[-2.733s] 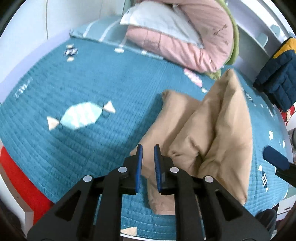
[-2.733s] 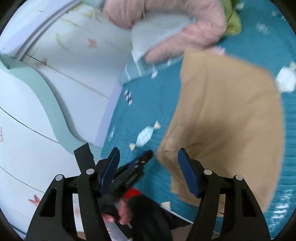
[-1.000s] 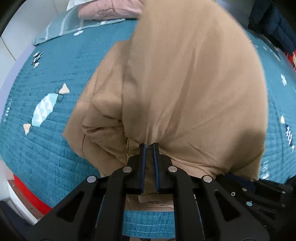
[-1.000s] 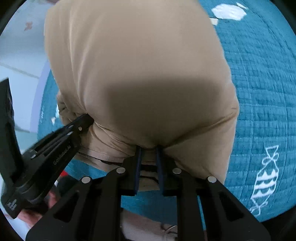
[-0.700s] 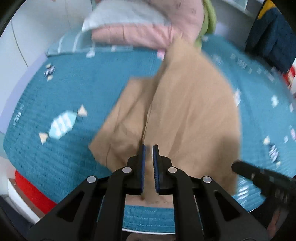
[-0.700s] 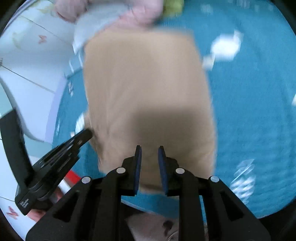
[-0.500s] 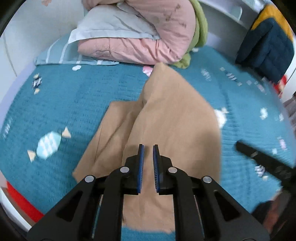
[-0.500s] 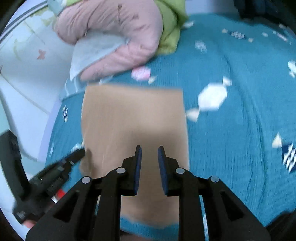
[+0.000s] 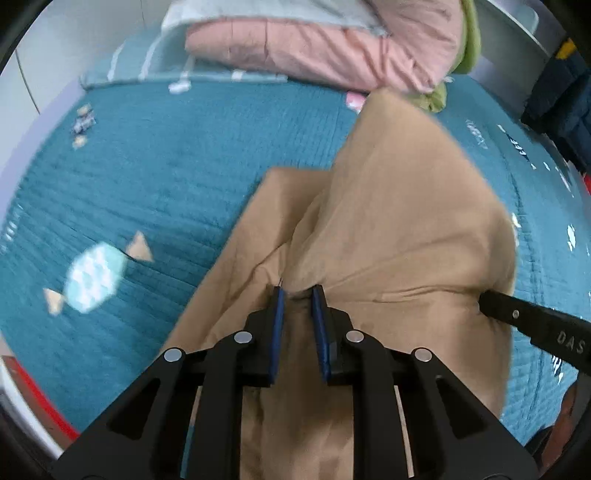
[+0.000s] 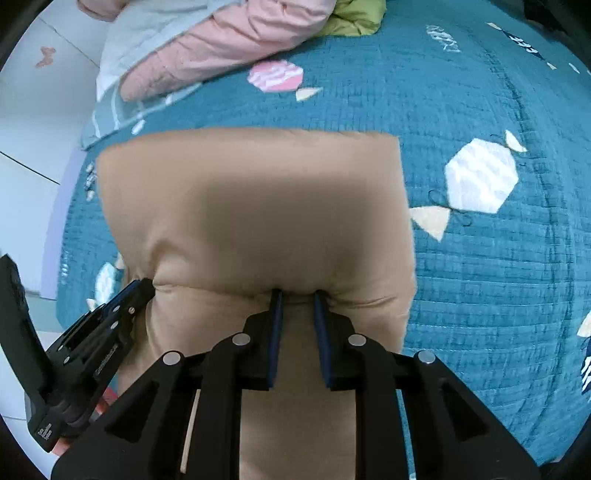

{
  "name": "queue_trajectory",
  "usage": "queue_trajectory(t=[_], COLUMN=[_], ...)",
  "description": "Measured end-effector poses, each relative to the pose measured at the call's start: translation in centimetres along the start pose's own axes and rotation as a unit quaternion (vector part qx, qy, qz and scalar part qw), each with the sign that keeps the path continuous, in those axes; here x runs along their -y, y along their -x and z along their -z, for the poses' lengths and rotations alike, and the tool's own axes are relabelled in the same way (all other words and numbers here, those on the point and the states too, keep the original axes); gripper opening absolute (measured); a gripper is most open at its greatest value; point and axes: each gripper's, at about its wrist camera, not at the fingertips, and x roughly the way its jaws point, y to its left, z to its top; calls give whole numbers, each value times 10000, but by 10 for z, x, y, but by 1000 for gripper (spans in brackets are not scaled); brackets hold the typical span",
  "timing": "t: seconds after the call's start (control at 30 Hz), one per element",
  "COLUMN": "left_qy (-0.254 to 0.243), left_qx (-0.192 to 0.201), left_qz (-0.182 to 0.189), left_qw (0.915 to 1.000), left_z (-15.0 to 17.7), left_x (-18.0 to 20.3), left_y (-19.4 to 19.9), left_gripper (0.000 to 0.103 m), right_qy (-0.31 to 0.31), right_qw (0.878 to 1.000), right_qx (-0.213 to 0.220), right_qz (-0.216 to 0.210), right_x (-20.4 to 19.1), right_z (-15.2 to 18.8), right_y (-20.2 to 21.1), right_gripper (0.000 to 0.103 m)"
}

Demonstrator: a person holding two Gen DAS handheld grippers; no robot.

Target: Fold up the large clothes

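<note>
A large tan garment (image 9: 399,221) lies on the teal bed quilt (image 9: 166,166), doubled over itself. My left gripper (image 9: 298,291) is shut on a pinch of its near edge. My right gripper (image 10: 297,293) is shut on the same near edge further right, and its black arm shows at the right of the left wrist view (image 9: 532,325). In the right wrist view the tan garment (image 10: 255,199) spreads flat away from me as a rough rectangle, and the left gripper (image 10: 142,286) grips its left near corner. Cloth hangs down below both grippers.
A pink quilt and grey pillow (image 9: 325,40) are piled at the head of the bed, with a green cloth (image 10: 351,18) beside them. A dark blue jacket (image 9: 561,85) hangs at the far right. The bed's red edge (image 9: 33,398) is at lower left.
Both grippers, shut on the tan garment throughout, have swung it up and laid it out over the bed; now the cloth rests flatter and both grippers sit low at its near edge.
</note>
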Motion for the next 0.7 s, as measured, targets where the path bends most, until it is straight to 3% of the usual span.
queue_trajectory(t=[0.1, 0.2, 0.27, 0.37, 0.47, 0.57, 0.7], left_qy=[-290, -464, -513, -455, 82, 383, 105], left_qx=[419, 595, 629, 81, -391, -363, -292], left_qz=[56, 298, 31, -38, -117, 193, 43], left_qw=[9987, 9967, 9967, 9989, 9991, 9984, 9995], left_z=[-9, -32, -47, -68, -65, -54, -54], left_x=[17, 36, 48, 48, 23, 2, 7], left_y=[37, 48, 39, -8, -61, -78, -69], left_gripper=[17, 17, 17, 17, 18, 18, 19], right_qy=[-50, -88, -116, 83, 230, 238, 309], right_qw=[9994, 9983, 9981, 9980, 9986, 9987, 9982], right_qx=[344, 579, 609, 513, 256, 163, 49], right_qz=[-81, -68, 41, 353, 392, 419, 511], right_x=[4, 6, 7, 3, 2, -2, -4], right_z=[-5, -18, -29, -40, -41, -41, -42], right_y=[24, 39, 37, 15, -18, -33, -26], right_gripper=[19, 19, 19, 19, 19, 19, 19])
